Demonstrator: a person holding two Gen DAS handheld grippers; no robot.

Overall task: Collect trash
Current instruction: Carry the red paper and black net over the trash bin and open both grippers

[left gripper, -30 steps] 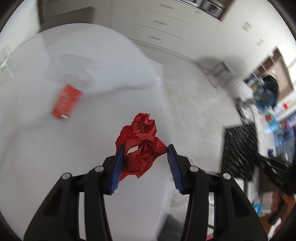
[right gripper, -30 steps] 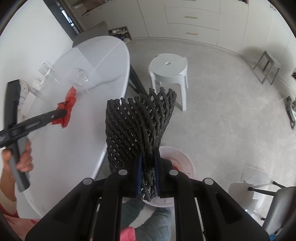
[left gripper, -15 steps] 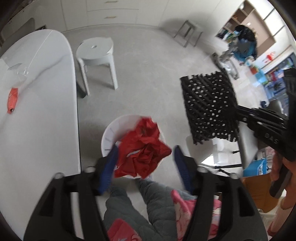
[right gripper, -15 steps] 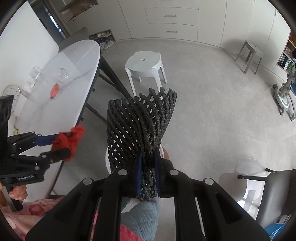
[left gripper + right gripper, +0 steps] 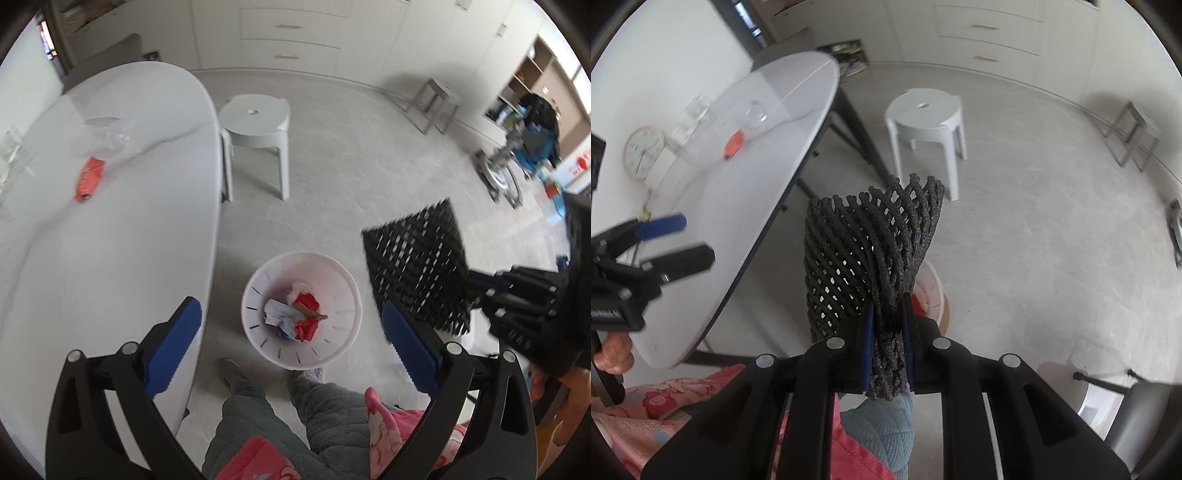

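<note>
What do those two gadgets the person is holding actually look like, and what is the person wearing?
Each hand-held gripper, left and right, is a black plastic frame with silver screw heads and two long fingers faced with ribbed blue pads. White lettering shows on one body, too blurred to read. No cables are visible. The person wears a pink flowered top and grey-blue quilted trousers.

Home, open living/dining room. Ahead: white built-in drawers (image 5: pixel 291 40) along the far wall, pale tiled floor. Left of gripper: white oval dining table (image 5: pixel 110 229); plastic stool (image 5: pixel 255 125) beside it. Wall clock (image 5: pixel 642 151) leaning behind the table. Far right: shelving with household clutter (image 5: pixel 532 107).
</note>
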